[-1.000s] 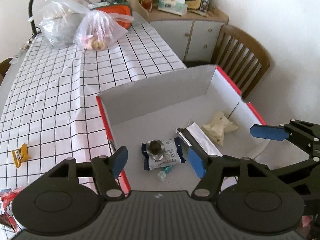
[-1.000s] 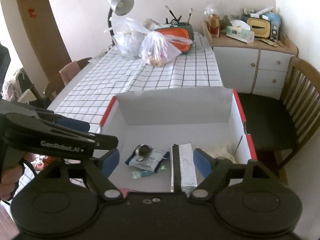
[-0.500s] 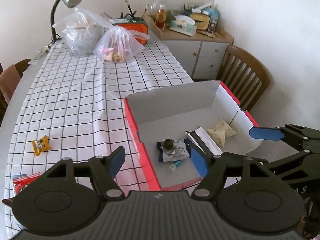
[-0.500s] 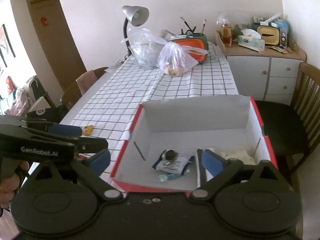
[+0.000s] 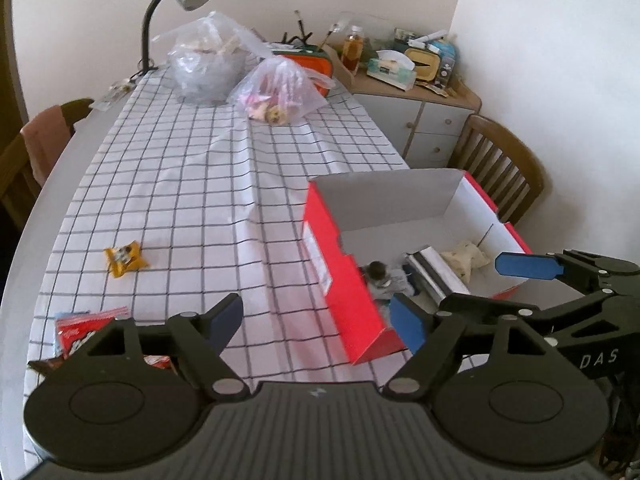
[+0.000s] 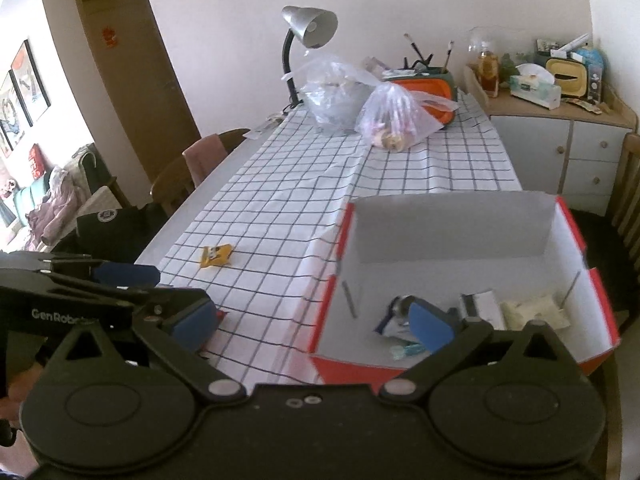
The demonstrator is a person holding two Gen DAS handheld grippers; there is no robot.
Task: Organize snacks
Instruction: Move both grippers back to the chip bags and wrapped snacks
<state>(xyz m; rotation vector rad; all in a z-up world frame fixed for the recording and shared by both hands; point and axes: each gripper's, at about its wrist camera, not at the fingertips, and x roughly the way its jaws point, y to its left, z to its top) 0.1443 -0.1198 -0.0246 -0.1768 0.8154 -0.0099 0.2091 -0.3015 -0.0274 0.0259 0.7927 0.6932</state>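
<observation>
Both the left gripper (image 5: 316, 322) and right gripper (image 6: 316, 320) stand released, jaws just widened, nothing between them. Left of the box (image 5: 340, 280) lie a yellow snack (image 5: 125, 258) and red packets (image 5: 86, 330), which overlap near the table edge, so a hasty pinch could catch two or push one off

A red cardboard box (image 6: 568, 232), white inside, sits open on the checked cloth, holding a blue-and-white packet (image 6: 390, 322), a silvery wrapper (image 5: 438, 268) and a pale crumpled pouch (image 5: 466, 256). A small yellow snack (image 5: 124, 258) lies well apart; red packets (image 5: 86, 328), perhaps two, lie at the near edge.
</observation>
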